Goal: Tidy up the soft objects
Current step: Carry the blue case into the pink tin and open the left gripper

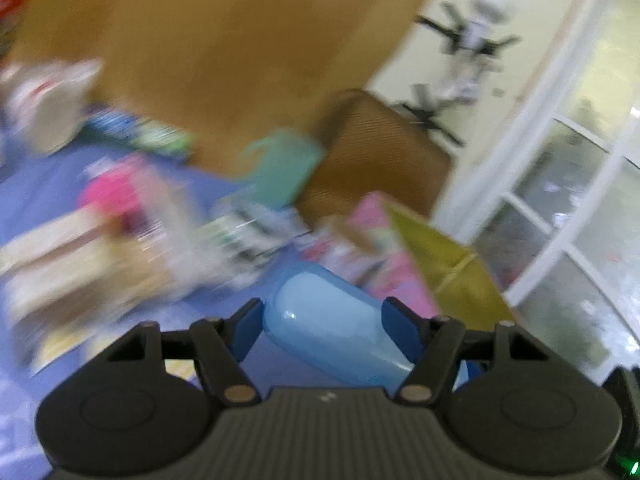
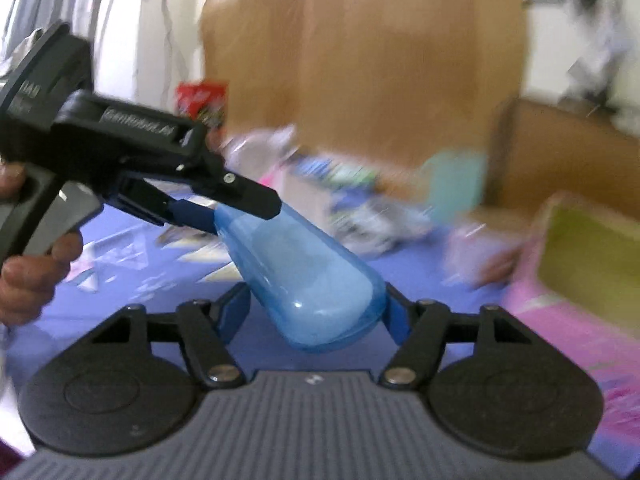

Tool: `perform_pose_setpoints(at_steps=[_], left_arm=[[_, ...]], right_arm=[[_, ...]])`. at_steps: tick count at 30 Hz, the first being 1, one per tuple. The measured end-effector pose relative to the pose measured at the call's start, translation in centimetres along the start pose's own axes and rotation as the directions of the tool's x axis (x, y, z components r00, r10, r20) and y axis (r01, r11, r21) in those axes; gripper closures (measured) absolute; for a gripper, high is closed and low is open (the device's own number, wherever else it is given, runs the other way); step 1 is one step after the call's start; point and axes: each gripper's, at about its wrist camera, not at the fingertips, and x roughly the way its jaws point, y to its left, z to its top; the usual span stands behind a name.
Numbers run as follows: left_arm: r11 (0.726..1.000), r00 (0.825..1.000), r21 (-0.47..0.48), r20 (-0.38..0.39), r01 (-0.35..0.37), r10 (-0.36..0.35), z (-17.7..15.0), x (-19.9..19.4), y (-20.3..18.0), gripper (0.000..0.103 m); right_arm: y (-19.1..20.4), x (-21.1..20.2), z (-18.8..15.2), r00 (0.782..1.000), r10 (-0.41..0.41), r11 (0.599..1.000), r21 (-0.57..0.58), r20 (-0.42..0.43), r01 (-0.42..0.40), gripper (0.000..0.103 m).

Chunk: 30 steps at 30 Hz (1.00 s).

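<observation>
A soft, translucent light-blue pouch hangs in the air above a blue patterned sheet. My left gripper is shut on its narrow end, with both blue pads against its sides. The right wrist view shows that gripper from the side, clamping the pouch from the upper left, a hand on its handle. My right gripper is open around the wide rounded end: the right finger touches it and the left finger stands apart.
Both views are blurred. A pink box with a yellow-green inside lies at the right. A teal item and a heap of mixed items lie further back, before a brown wooden panel. A window is at the right.
</observation>
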Motion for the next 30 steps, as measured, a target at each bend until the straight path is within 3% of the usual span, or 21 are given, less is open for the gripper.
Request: perform_pose_setpoints(at_steps=[4, 8, 14, 16, 20, 22, 23, 26, 28, 30], left_arm=[[0.993, 0.998, 0.095, -0.015, 0.068, -0.067, 2.0, 5.1, -5.4, 0.036], [0.987, 0.992, 0.107, -0.050, 0.120, -0.115, 2.8, 10.3, -9.2, 0.037], [0.979, 0.987, 0.164, -0.123, 0.119, -0.100, 1.2, 15.0, -12.5, 0.038], [0.978, 0.987, 0.174, -0.133, 0.116, -0.094, 0.6, 15.1, -12.8, 0.038], [0.978, 0.990, 0.174, -0.096, 0.119, -0.104, 0.0, 12.2, -11.4, 0.037], [0.978, 0.995, 0.183, -0.044, 0.100, -0.094, -0.5, 9.2, -9.5, 0.036], [0.979, 0.997, 0.189, -0.018, 0.078, -0.076, -0.6, 7.8, -8.6, 0.036], [0.980, 0.995, 0.188, 0.086, -0.070, 0.055, -1.6, 2.9, -4.5, 0.035], [0.970, 0.975, 0.152, 0.149, -0.190, 0.167, -2.5, -0.2, -1.1, 0.035], [0.937, 0.929, 0.112, 0.214, -0.330, 0.302, -3.4, -2.9, 2.0, 0.035]], right_arm=[[-4.1, -1.8, 0.3, 0.988, -0.150, 0.989, 0.019, 0.038, 0.150, 0.032], [-8.6, -2.9, 0.0, 0.970, -0.243, 0.967, 0.084, 0.024, 0.240, 0.032], [-12.1, -2.8, -1.8, 0.929, -0.370, 0.922, 0.117, -0.019, 0.370, 0.032], [-12.9, -3.2, -2.4, 0.917, -0.398, 0.904, 0.154, -0.031, 0.398, 0.024], [-13.2, -4.0, -2.7, 0.921, -0.390, 0.897, 0.228, 0.007, 0.378, 0.026], [-12.4, -4.7, -2.6, 0.927, -0.371, 0.901, 0.260, 0.049, 0.346, 0.034], [-11.9, -4.9, -2.6, 0.934, -0.351, 0.906, 0.276, 0.071, 0.319, 0.041], [-10.3, -3.6, -1.6, 0.969, -0.234, 0.935, 0.293, 0.086, 0.200, 0.047], [-9.0, -1.6, -0.7, 0.990, -0.125, 0.948, 0.303, 0.068, 0.099, 0.047], [-7.4, 1.0, 0.2, 0.999, -0.010, 0.949, 0.315, 0.043, -0.004, 0.047]])
